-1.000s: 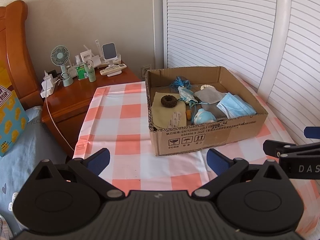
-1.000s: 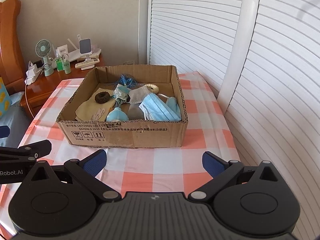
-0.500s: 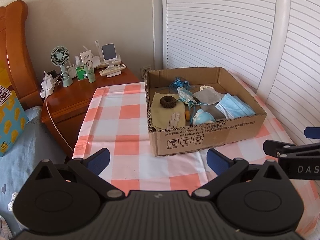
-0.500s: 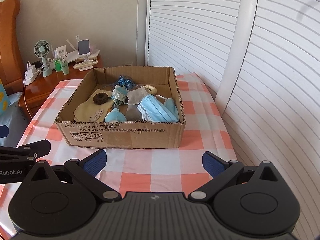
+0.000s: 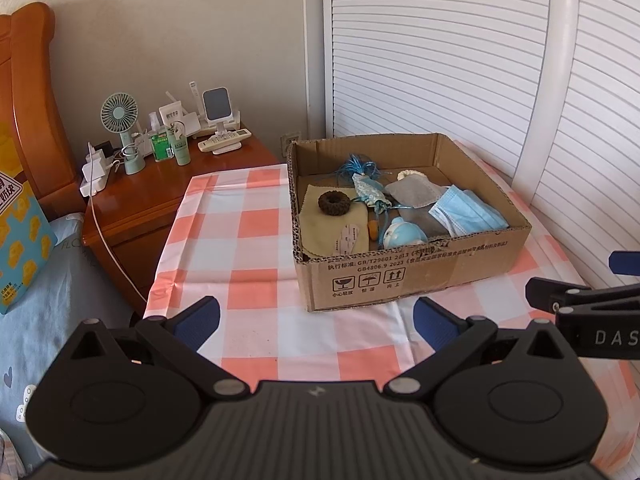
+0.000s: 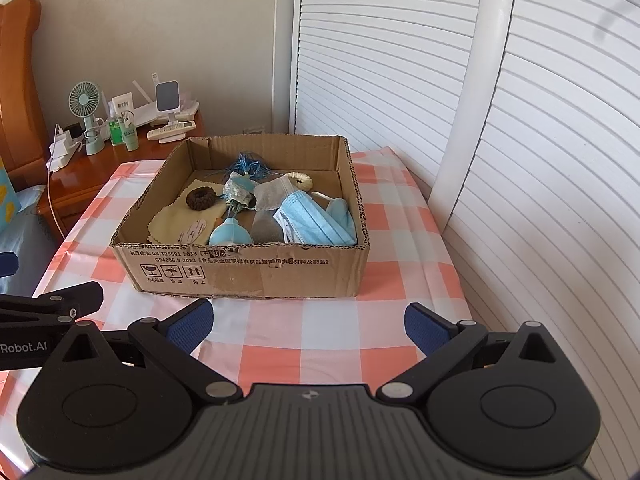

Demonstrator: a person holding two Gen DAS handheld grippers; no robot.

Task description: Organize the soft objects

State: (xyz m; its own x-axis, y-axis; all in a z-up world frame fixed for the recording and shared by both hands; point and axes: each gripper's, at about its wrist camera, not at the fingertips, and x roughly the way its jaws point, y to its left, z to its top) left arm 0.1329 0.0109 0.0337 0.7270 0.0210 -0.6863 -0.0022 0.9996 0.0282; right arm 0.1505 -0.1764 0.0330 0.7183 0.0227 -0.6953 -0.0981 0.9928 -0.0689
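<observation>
A shallow cardboard box [image 5: 416, 276] [image 6: 248, 270] stands on the checked tablecloth. It holds a brown scrunchie [image 5: 334, 203] [image 6: 201, 199] on a yellow cloth [image 5: 332, 232] [image 6: 176, 222], a blue tassel [image 5: 356, 168], a grey pouch [image 5: 412, 194], a blue face mask [image 5: 466, 212] [image 6: 310, 220] and a light blue round toy [image 5: 402, 232] [image 6: 230, 234]. My left gripper [image 5: 316, 318] and right gripper [image 6: 306, 322] are both open and empty, side by side in front of the box.
A wooden nightstand [image 5: 160, 196] at the left carries a small fan [image 5: 119, 114], bottles, a charger and a remote. A bed with a blue sheet [image 5: 44, 300] lies left. White louvred doors [image 6: 520, 140] run along the right side.
Both grippers have drawn back slightly from the box; it looks a little farther away. Both stay open and empty. The box contents have not moved.
</observation>
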